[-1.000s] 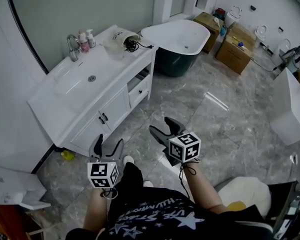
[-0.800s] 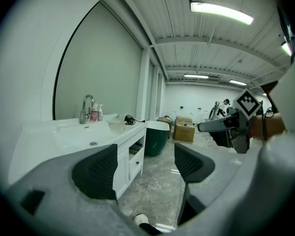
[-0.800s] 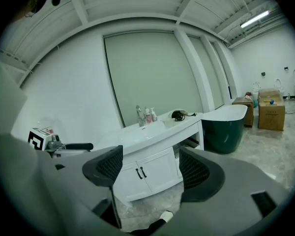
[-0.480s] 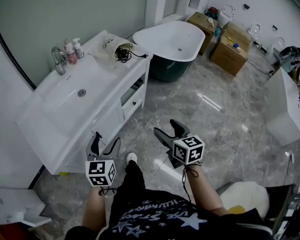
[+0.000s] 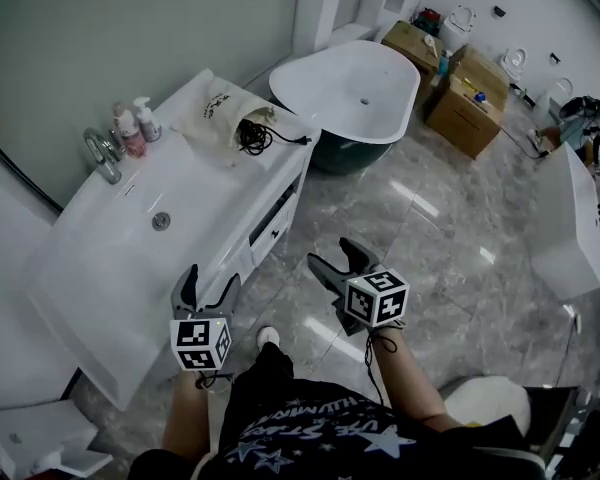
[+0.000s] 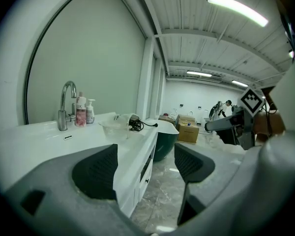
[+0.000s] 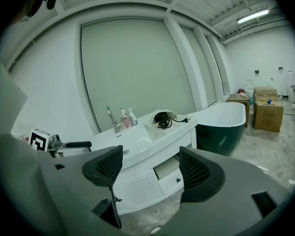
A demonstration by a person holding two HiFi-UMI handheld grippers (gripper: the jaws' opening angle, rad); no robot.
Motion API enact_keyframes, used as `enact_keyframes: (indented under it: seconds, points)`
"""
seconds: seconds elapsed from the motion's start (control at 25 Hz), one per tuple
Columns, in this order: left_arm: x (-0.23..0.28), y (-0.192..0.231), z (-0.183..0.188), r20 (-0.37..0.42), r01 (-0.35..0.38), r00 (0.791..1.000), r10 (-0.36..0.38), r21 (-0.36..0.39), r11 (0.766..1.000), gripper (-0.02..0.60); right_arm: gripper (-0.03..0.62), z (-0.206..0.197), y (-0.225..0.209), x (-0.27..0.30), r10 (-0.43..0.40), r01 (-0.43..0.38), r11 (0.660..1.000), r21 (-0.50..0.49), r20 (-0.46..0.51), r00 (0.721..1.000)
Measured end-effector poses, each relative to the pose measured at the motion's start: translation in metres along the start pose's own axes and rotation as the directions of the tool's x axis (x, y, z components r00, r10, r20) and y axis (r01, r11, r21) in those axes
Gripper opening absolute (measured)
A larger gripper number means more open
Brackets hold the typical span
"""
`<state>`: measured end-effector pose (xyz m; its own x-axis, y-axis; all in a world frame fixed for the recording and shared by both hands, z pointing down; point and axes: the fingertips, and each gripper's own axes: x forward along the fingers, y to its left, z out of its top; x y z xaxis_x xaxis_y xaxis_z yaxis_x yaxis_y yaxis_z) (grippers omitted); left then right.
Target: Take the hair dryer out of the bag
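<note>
Head view: cloth bag (image 5: 212, 108) lies on the vanity top (image 5: 185, 193), upper left of frame, at the end beside the bathtub (image 5: 350, 83). The hair dryer (image 5: 252, 126) and its cord (image 5: 288, 139) show dark at the bag's mouth. Left gripper (image 5: 210, 280) and right gripper (image 5: 332, 253) sit low centre over the floor (image 5: 430, 218), well apart from the bag

Left gripper view: jaws parted, nothing between them; bag and dryer small at centre left

Right gripper view: jaws have just been opening and stand wide, empty; dryer at upper centre

Judgement: approach stage. Recommend one gripper pins the cloth while the other takes the dryer body, not the loose cord, and draws it out along the mouth
</note>
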<state>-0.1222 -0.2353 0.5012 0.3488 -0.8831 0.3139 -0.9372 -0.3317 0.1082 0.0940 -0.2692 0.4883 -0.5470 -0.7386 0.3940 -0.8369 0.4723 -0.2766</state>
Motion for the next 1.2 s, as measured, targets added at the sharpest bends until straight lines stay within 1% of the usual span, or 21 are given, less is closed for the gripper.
enact_keyframes:
  seconds: [0.12, 0.24, 0.44, 0.64, 0.76, 0.96, 1.08, 1.2]
  points:
    - [0.028, 0.025, 0.009, -0.006, 0.004, 1.0, -0.004, -0.015, 1.0, 0.357, 0.344, 0.019, -0.005, 0.036, -0.005, 0.005, 1.0, -0.008, -0.014, 1.0]
    - [0.051, 0.041, 0.019, -0.008, 0.021, 1.0, -0.022, -0.027, 0.999, 0.357, 0.344, 0.041, -0.005, 0.061, -0.007, 0.007, 1.0, -0.022, -0.014, 1.0]
    - [0.078, 0.051, 0.027, -0.022, 0.048, 0.999, -0.049, -0.03, 0.998, 0.357, 0.334, 0.057, -0.015, 0.084, -0.018, 0.016, 0.999, -0.039, -0.034, 0.999]
    - [0.103, 0.061, 0.027, -0.036, 0.047, 0.998, -0.048, -0.029, 0.998, 0.357, 0.314, 0.067, -0.029, 0.109, -0.012, 0.01, 0.999, -0.035, -0.046, 0.999]
    - [0.118, 0.07, 0.034, -0.031, 0.014, 0.999, -0.015, -0.033, 0.999, 0.357, 0.311, 0.081, -0.04, 0.134, 0.016, -0.018, 0.999, -0.043, -0.049, 0.999]
    - [0.144, 0.09, 0.048, -0.032, -0.079, 0.996, 0.078, -0.012, 0.997, 0.357, 0.293, 0.115, -0.062, 0.195, 0.087, -0.09, 0.994, -0.054, -0.063, 0.994]
    - [0.163, 0.102, 0.059, -0.034, -0.155, 0.987, 0.155, -0.016, 0.988, 0.357, 0.291, 0.136, -0.076, 0.239, 0.129, -0.138, 0.987, -0.081, -0.11, 0.986]
    - [0.191, 0.103, 0.071, -0.044, -0.209, 0.977, 0.207, -0.026, 0.978, 0.357, 0.288, 0.15, -0.086, 0.281, 0.195, -0.214, 0.974, -0.077, -0.203, 0.96]
